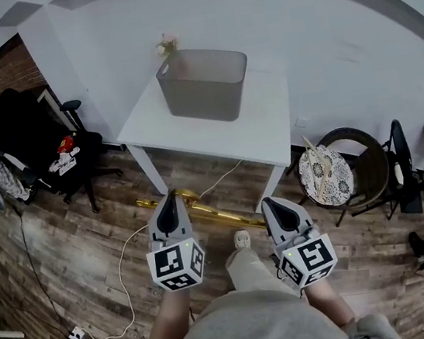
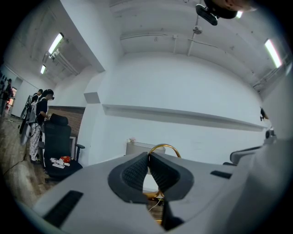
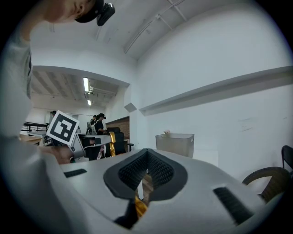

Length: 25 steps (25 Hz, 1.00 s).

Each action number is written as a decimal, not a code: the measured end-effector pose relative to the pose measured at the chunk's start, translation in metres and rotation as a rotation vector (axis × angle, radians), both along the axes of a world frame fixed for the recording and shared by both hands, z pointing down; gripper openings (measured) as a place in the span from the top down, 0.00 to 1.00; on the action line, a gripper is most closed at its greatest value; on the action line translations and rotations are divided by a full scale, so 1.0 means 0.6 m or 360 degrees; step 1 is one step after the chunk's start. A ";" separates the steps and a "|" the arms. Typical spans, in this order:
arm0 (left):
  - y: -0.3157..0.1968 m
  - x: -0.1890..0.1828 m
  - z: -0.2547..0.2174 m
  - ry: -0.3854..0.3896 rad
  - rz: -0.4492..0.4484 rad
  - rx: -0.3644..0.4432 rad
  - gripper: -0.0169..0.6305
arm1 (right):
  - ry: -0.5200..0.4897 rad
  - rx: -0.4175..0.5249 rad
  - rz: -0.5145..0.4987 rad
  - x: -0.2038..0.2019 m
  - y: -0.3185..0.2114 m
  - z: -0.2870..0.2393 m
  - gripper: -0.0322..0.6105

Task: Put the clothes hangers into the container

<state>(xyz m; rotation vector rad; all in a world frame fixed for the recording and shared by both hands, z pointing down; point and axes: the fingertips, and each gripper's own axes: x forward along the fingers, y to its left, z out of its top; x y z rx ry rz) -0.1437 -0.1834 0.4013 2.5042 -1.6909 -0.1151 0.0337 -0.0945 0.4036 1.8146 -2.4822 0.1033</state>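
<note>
Carry step is in hand, nothing is going in yet. The person is standing back from the table (image 1: 270, 127), holding one gold hanger (image 1: 220, 215) low over the floor, strung between both grippers.

Left gripper (image 1: 171, 199) is pinching shut on the hook end. In the left gripper view the hook (image 2: 167, 147) is arching up out of the closed jaws.

Right gripper (image 1: 267, 205) jaws are meeting at the tips, with gold (image 3: 139, 206) showing at their base. I'm reading that as clamped on the bar's other end.

Container (image 1: 204, 87) is sitting at the table's far-left corner, open top up, with no hanger showing inside. It's dead ahead of both grippers and well apart from them.

Next move, my guess: stepping up to the near edge, lifting the hanger clear of the rim, centring it over the opening, then letting both jaws go. The bar is looking long against the opening, so tilting one end down first is probably needed.
</note>
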 end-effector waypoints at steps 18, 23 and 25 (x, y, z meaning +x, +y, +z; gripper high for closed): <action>-0.280 0.142 -0.050 -0.0011 -0.0056 0.0088 0.95 | -0.0001 0.0094 -0.0092 0.143 -0.293 -0.043 0.95; -0.360 0.170 -0.064 -0.0008 -0.0062 0.0108 0.95 | 0.0015 0.0116 -0.0121 0.164 -0.370 -0.057 0.95; -0.393 0.183 -0.067 -0.0009 -0.0062 0.0109 0.95 | 0.0016 0.0118 -0.0128 0.175 -0.399 -0.059 0.95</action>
